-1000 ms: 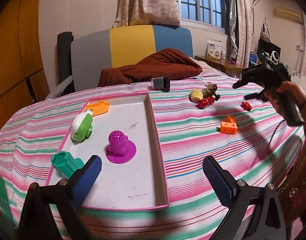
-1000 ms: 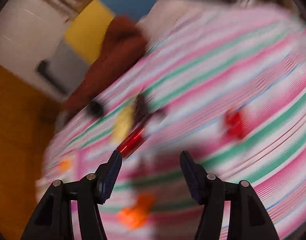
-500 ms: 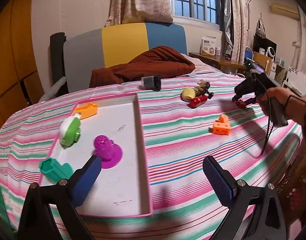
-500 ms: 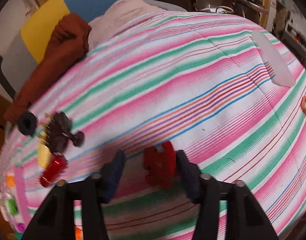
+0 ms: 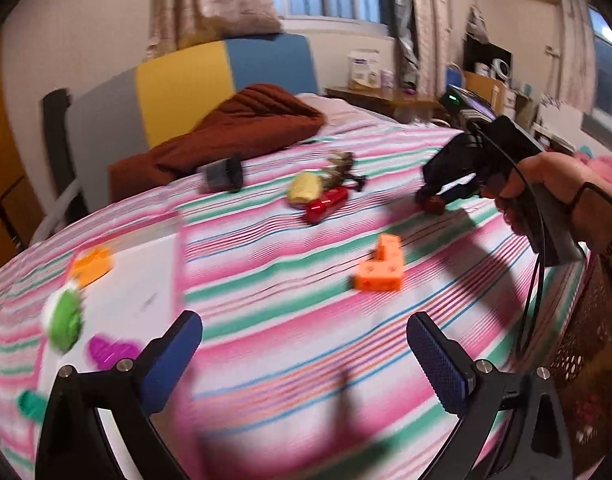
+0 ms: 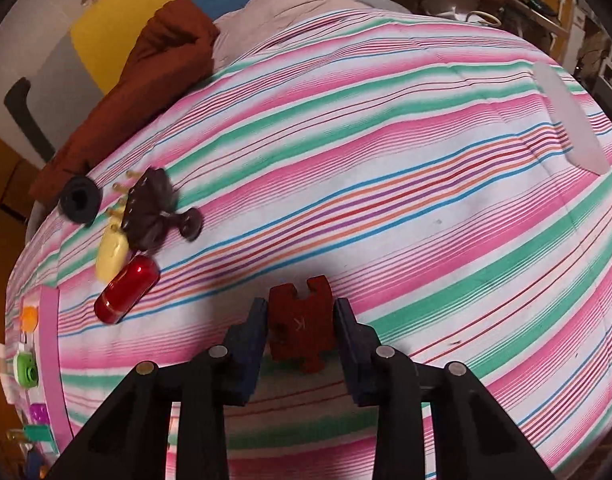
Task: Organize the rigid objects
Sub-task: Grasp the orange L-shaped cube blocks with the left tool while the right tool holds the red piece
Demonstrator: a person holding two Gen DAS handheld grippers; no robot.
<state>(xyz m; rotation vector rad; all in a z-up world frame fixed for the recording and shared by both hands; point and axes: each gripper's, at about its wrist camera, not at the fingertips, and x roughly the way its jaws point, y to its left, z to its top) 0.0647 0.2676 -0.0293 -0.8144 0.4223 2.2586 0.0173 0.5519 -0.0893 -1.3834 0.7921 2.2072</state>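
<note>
Jaws of the right gripper, wide a second ago, are closing on the red puzzle-shaped block; red cylinder at ten o'clock; lift to tray likely next; left gripper gapes empty.

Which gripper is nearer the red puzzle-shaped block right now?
Right. The right gripper has the red block between its closing fingers, pads at its sides. The left gripper hangs open over the striped cloth near the tray, well short of it.

Light: warm and dim indoors.
Shadows: long dark ones fall across the striped bedcover.
Blur: left wrist view smeared, worst around the tray.
Right wrist view: sharper.
Edges: bowed, black corners.
</note>
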